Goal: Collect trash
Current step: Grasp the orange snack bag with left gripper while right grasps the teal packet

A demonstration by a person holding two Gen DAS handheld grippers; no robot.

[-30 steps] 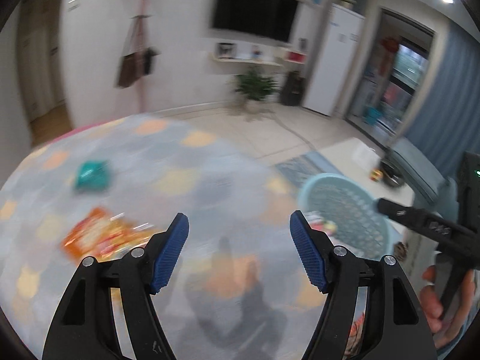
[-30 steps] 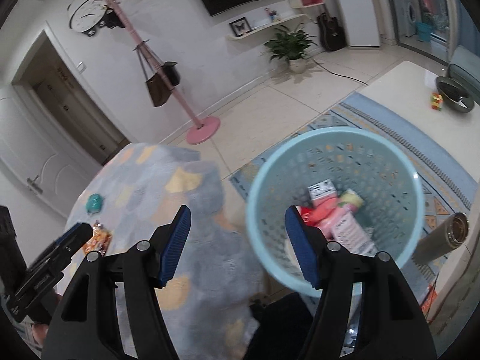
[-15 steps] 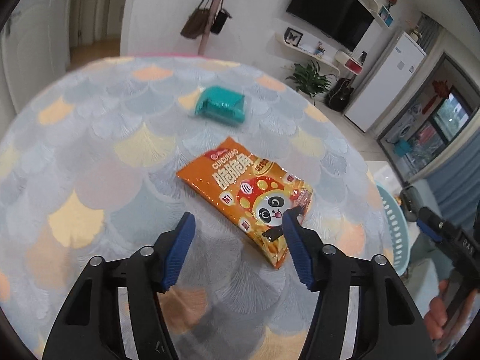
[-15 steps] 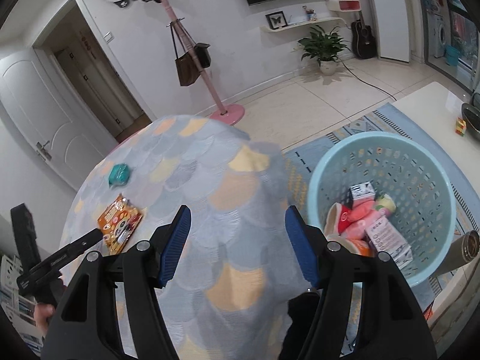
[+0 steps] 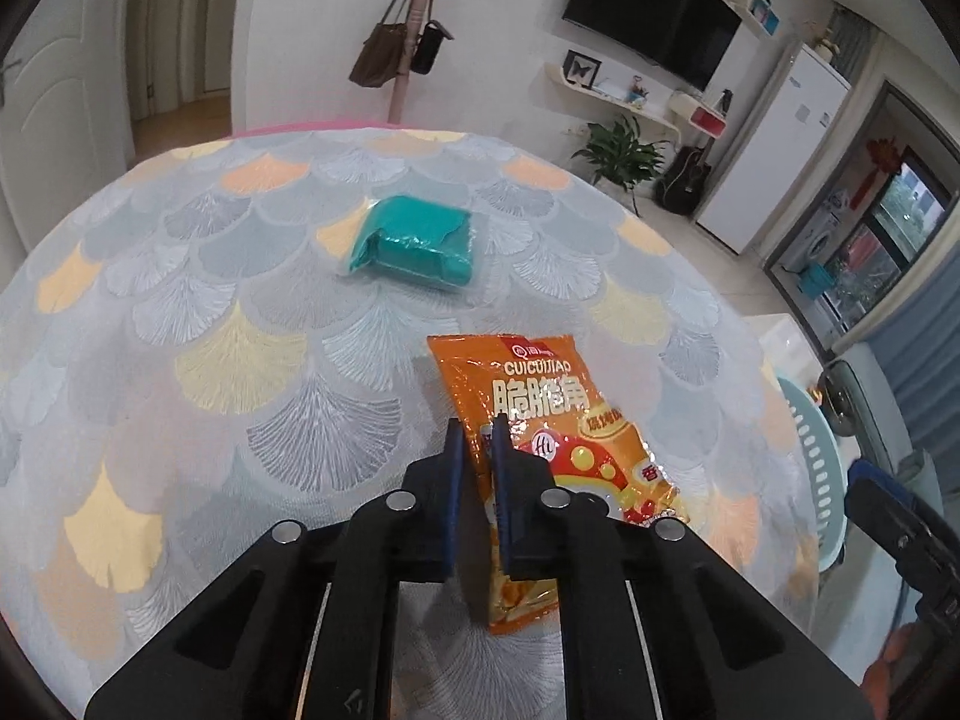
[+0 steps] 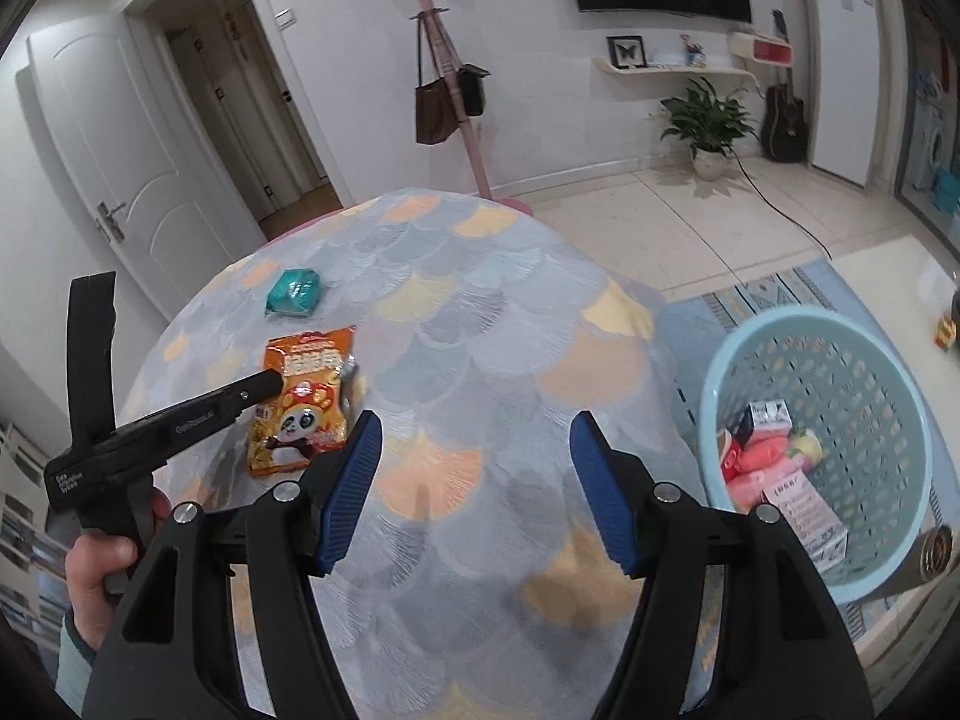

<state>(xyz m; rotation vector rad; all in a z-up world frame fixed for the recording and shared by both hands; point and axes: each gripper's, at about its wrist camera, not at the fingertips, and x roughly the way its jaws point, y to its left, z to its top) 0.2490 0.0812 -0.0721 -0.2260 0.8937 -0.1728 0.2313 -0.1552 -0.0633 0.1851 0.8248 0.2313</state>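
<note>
An orange snack bag (image 5: pixel 558 420) with a panda print lies on the round table (image 5: pixel 240 360); it also shows in the right wrist view (image 6: pixel 303 402). My left gripper (image 5: pixel 478 438) is shut on the bag's left edge. A teal packet (image 5: pixel 417 240) lies further back on the table, also seen from the right wrist (image 6: pixel 294 293). My right gripper (image 6: pixel 474 480) is open and empty above the table's near right part. The light blue basket (image 6: pixel 864 354) stands on the floor to the right with several trash items inside.
The basket rim (image 5: pixel 816 462) shows past the table's right edge in the left wrist view. A pink coat stand (image 6: pixel 447 90) with bags stands behind the table. A white low table (image 6: pixel 894 276) and a metal can (image 6: pixel 936 549) are near the basket.
My left gripper has swung from the basket to the orange bag and shut on its edge. My right gripper has drawn back from above the basket to over the table, still open.
</note>
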